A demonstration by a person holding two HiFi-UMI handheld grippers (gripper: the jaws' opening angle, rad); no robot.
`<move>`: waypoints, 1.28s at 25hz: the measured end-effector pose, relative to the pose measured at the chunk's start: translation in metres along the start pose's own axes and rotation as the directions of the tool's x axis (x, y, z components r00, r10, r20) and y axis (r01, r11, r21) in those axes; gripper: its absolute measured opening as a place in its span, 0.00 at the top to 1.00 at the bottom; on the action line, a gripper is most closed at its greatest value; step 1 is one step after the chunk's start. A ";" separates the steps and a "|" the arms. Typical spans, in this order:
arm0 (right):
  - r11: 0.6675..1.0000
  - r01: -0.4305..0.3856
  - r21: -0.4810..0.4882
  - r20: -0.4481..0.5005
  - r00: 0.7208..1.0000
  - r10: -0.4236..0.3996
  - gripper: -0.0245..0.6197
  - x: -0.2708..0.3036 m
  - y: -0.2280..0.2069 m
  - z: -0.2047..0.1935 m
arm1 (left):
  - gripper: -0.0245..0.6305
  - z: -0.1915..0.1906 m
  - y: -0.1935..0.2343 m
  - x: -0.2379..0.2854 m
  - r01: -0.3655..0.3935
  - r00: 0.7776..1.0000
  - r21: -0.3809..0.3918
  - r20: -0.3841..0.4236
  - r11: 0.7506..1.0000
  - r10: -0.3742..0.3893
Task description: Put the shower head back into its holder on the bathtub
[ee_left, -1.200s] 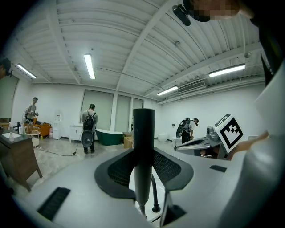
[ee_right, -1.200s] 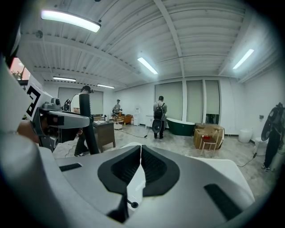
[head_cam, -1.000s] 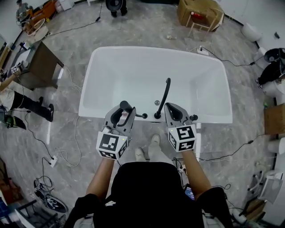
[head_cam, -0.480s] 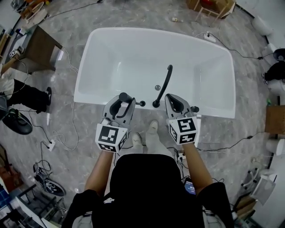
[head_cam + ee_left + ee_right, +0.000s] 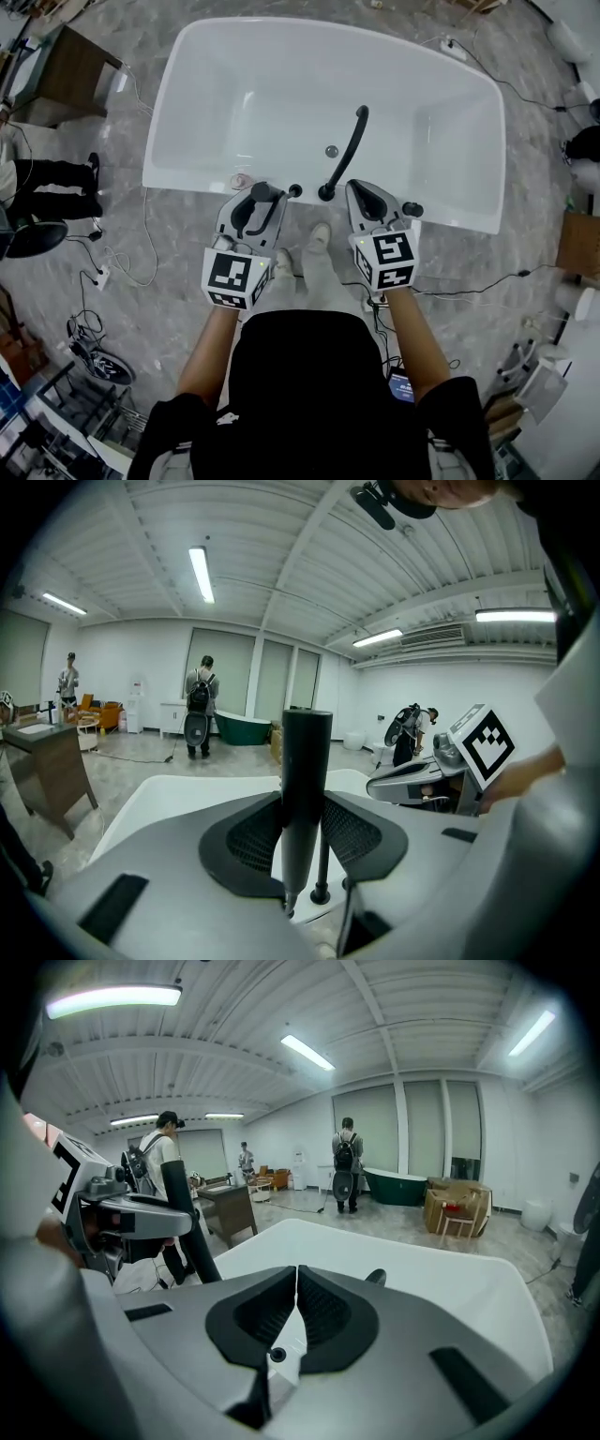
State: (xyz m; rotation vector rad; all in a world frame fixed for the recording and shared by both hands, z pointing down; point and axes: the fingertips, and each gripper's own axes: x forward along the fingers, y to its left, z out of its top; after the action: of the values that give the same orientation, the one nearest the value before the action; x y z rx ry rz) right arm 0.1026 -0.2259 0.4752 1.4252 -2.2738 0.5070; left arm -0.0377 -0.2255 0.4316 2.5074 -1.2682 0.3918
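The person stood at the near rim of the white bathtub (image 5: 187,66), with both tools held over its edge. The left gripper (image 5: 255,202) had its fingers (image 5: 246,841) clamped on the black shower head (image 5: 306,780), which stood upright between them, over the rim and left of the curved black faucet (image 5: 350,150). The right gripper (image 5: 366,199) hung just beside the faucet's base, its fingers (image 5: 328,1312) pressed together with nothing between them
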 end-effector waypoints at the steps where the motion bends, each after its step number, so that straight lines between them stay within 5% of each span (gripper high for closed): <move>1: 1.000 -0.005 0.004 -0.009 1.000 0.005 0.93 0.003 0.000 -0.004 | 0.74 -0.006 0.001 0.003 -0.001 1.000 -0.006 -0.010 1.000 0.001; 32: 0.993 -0.051 0.102 -0.198 0.978 0.071 0.93 0.097 -0.002 -0.121 | 0.74 -0.145 0.030 0.086 -0.017 0.978 -0.070 -0.208 0.997 0.002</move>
State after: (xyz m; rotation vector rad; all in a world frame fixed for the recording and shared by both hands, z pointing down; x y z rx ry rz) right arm 0.0834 -0.2396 0.6284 1.2870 -2.1616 0.7544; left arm -0.0280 -0.2495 0.6006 2.3317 -1.1912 0.5838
